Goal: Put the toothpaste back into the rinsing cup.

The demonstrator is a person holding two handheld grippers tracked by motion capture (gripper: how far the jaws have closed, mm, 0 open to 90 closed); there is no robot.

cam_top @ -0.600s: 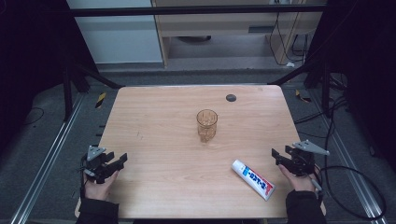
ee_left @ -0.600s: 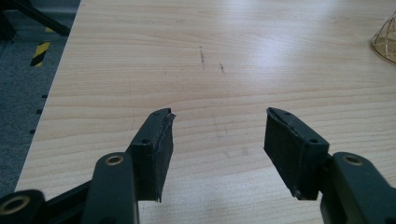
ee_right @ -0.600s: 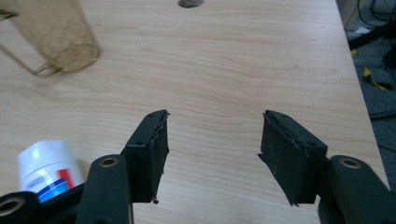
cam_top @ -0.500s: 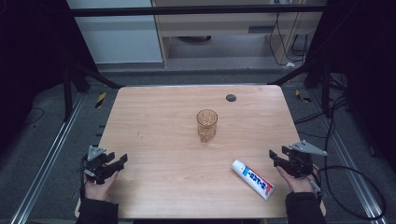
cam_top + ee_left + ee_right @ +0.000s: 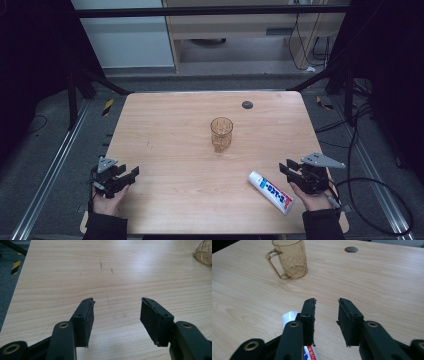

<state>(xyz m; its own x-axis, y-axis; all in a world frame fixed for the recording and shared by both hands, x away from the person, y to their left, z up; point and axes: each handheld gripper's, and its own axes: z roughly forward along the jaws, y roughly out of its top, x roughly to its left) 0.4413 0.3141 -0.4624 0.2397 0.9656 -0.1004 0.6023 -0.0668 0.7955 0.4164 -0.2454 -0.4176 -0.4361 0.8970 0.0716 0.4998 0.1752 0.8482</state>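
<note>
Approaching the toothpaste tube with parted, empty jaws.

High view: the right gripper sits just beside the toothpaste tube near the table's front edge; the left gripper rests apart, released and empty. Left gripper view: jaws wide over bare wood. Right gripper view: the tube lies left of the jaws; closing off-centre may push it aside or toward the mug.

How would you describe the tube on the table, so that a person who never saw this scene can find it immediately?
Start at the wooden table and go to its near right corner. There the toothpaste tube lies flat, just left of the right gripper. It is white with blue and red print, unlike the amber see-through mug standing at the centre.
</note>
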